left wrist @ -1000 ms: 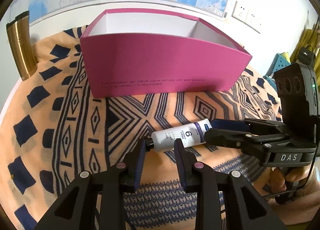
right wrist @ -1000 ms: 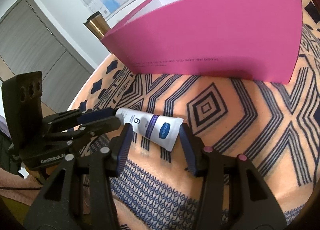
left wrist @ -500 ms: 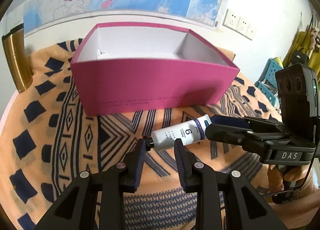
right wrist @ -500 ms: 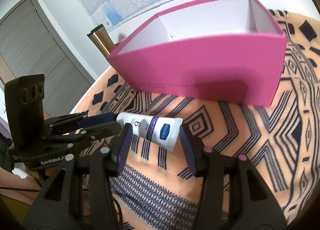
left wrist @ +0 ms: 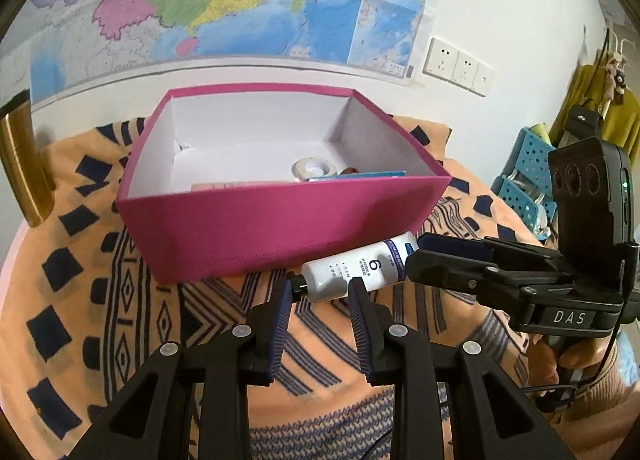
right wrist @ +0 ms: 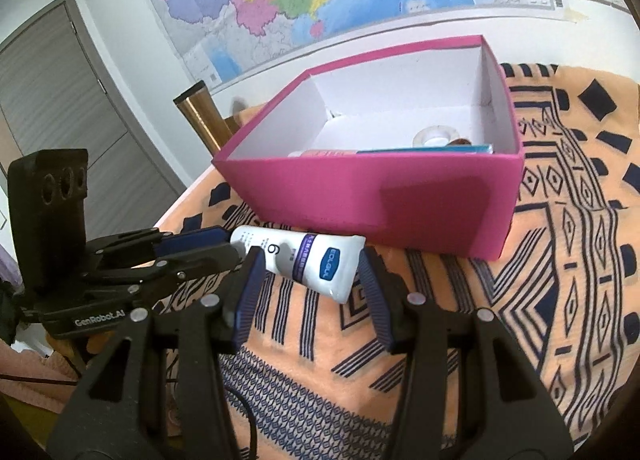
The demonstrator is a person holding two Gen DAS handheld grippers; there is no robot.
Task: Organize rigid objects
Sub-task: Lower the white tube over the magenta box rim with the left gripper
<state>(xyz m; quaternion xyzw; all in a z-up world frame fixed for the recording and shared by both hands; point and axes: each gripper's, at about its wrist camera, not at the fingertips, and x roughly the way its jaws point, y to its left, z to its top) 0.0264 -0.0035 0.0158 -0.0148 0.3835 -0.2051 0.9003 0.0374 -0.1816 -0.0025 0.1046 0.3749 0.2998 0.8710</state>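
Observation:
A white tube [left wrist: 352,270] marked with a 6 hangs just in front of the pink box [left wrist: 280,232], clear of the patterned cloth. My left gripper [left wrist: 318,296] is shut on its black-capped end. From the right, my right gripper [left wrist: 416,256] is shut on the flat crimped end. In the right wrist view the tube [right wrist: 304,256] lies across my right gripper [right wrist: 310,272], and the left gripper [right wrist: 224,246] pinches it from the left. The box [right wrist: 400,199] is white inside and holds a tape roll [right wrist: 436,137], a blue flat item [right wrist: 424,149] and a pink item [right wrist: 324,153].
An orange and navy cloth [left wrist: 100,320] covers the table. A gold cylinder [left wrist: 16,163] stands at the far left by the wall. A map and wall sockets [left wrist: 456,65] hang behind the box. A blue crate [left wrist: 524,163] sits off the table's right side.
Both grippers have risen together with the tube between them. The box's inside and the items in it have come into view.

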